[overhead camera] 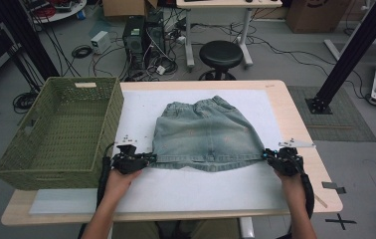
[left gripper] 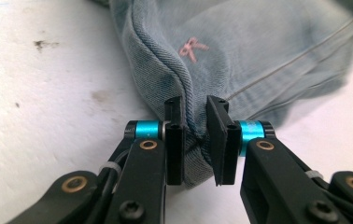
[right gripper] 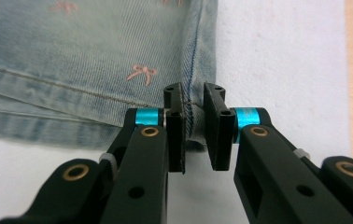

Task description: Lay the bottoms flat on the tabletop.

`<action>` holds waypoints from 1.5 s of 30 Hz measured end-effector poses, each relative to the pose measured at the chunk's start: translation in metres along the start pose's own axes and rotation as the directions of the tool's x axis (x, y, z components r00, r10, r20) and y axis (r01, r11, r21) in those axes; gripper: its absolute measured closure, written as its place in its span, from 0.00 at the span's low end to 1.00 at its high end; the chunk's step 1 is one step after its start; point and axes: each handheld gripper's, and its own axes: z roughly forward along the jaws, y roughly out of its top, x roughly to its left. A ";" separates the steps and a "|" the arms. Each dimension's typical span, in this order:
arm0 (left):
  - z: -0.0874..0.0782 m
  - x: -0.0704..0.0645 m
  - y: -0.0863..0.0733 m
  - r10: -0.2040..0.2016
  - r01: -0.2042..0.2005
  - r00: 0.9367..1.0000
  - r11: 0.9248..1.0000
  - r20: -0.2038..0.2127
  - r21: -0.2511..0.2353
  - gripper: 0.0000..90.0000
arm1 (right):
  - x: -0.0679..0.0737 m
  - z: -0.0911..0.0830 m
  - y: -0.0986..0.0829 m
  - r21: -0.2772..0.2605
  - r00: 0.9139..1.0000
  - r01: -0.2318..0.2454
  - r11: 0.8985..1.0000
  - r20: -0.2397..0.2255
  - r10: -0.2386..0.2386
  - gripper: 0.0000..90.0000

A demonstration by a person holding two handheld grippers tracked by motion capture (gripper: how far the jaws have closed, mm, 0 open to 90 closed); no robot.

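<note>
Wooden table, white sheet over it, denim skirt and green basket, seemingly overhanging

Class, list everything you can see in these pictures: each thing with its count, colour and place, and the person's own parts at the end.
Denim skirt: one, faded blue with small pink bows, flat at mid-table, waistband at the far side.
Basket: one, olive green, woven, at the table's left end.
White mat: one, covering most of the tabletop.
Table: one, light wood.
Stool: one, black, round, beyond the table.
Computer tower: one, dark, on the floor behind.
Cardboard boxes: at least two, brown, at the back.
Left gripper: one, black, fingers around the skirt's left hem corner.
Right gripper: one, black, fingers around the right hem corner.
Hands: two, holding the grippers.
</note>
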 end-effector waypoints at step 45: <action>0.037 0.007 0.027 0.021 -0.009 0.983 0.998 -0.180 0.067 0.97 | 0.015 0.050 0.039 0.051 0.995 0.087 0.995 0.045 -0.090 0.97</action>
